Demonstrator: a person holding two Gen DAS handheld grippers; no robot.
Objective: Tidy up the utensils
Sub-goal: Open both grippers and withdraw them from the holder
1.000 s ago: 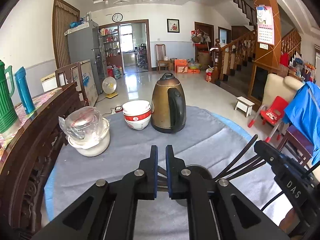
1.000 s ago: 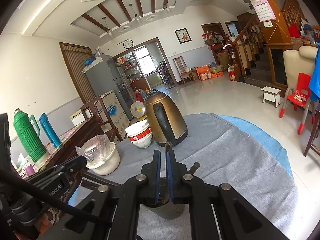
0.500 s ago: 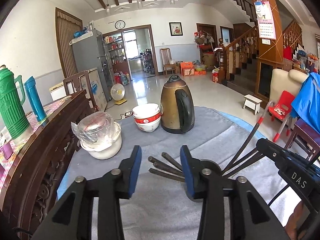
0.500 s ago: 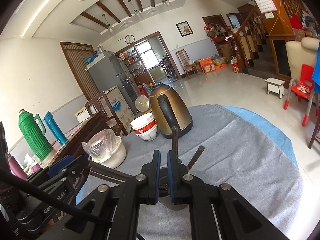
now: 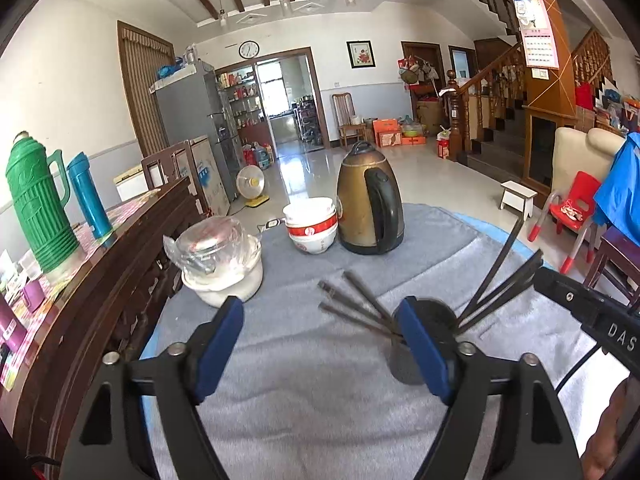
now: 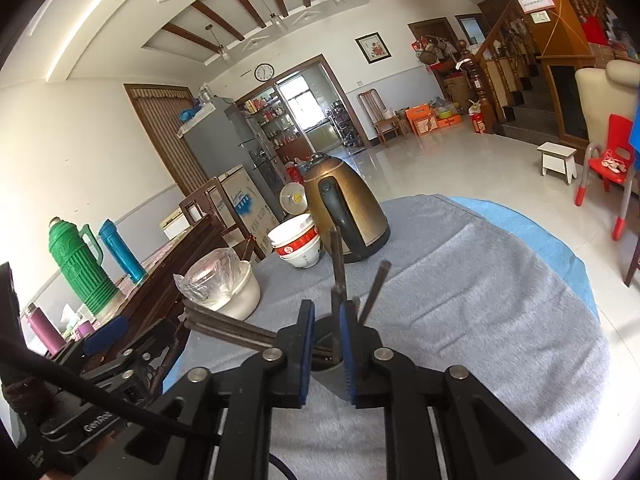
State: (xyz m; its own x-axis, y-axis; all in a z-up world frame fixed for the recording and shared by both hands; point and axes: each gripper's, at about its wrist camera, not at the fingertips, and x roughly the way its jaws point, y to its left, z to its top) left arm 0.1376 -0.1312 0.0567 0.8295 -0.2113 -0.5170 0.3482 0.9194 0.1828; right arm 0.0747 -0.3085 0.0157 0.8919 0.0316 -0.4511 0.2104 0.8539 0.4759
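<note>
Nearest you, your left gripper has its blue pads spread wide and opening further, with nothing pressed between them; only grey cloth shows in the gap, which reads as a release, not a reach. Just past its right pad stands the dark utensil holder, and the chopsticks fan out of it, some leaning left and low over the cloth, others slanting up to the right. Your right gripper is only slightly parted and also easing open; the holder's rim and one chopstick sit in the narrow gap, but whether the pads press on either is unclear, so you have probably just dropped sticks in and are letting go. They lean because the cup is short against their length. The grey cloth covers the round table, likely to stop things sliding. Further off sit a white pot with a plastic-wrapped top, stacked red-and-white bowls and a bronze electric kettle, grouped at the far edge, clear of your working space.
</note>
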